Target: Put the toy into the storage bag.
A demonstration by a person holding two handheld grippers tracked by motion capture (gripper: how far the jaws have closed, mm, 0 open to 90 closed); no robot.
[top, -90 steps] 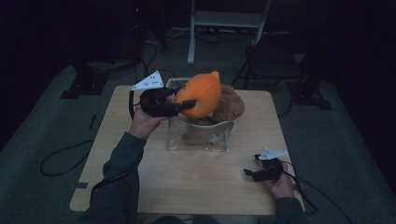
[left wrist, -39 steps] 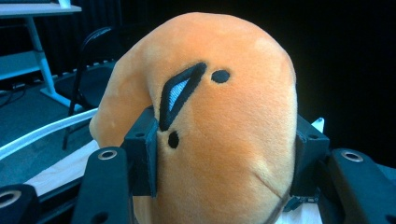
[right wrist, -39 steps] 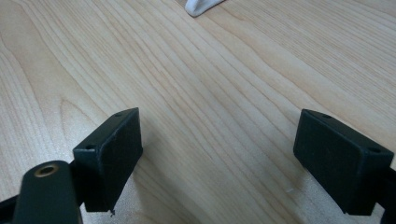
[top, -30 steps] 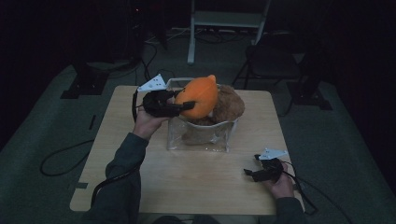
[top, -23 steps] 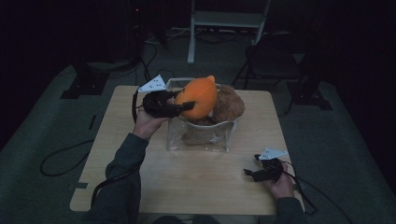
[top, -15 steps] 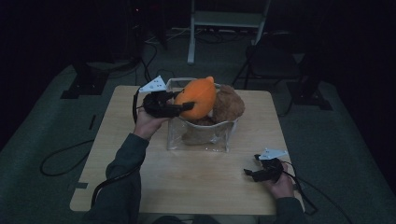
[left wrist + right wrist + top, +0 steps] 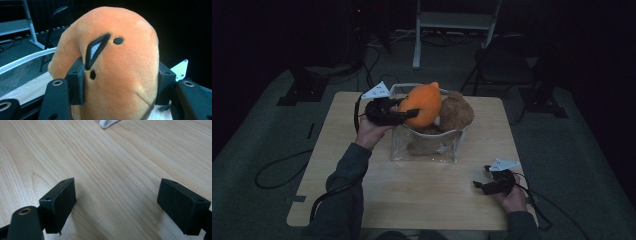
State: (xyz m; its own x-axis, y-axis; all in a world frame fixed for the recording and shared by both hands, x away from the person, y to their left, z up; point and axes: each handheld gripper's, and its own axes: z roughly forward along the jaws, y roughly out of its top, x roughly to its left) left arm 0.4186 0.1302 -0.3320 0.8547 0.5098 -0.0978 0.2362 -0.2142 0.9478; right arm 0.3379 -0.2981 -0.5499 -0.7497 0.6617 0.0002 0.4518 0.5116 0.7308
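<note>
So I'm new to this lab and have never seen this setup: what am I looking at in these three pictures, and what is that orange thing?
No robot here: a person sits at a wooden table with a hand-held two-jaw gripper in each hand. The high view looks down from above. The other two come from cameras riding on the grippers, looking along their black jaws.

On the table stands a clear bin with a brown plush toy in it. The left gripper is shut on an orange plush toy at the bin's top. In its own view the pads press into the toy's sides.

The right gripper rests low near the table's front right corner, jaws open, with bare wood between them.
</note>
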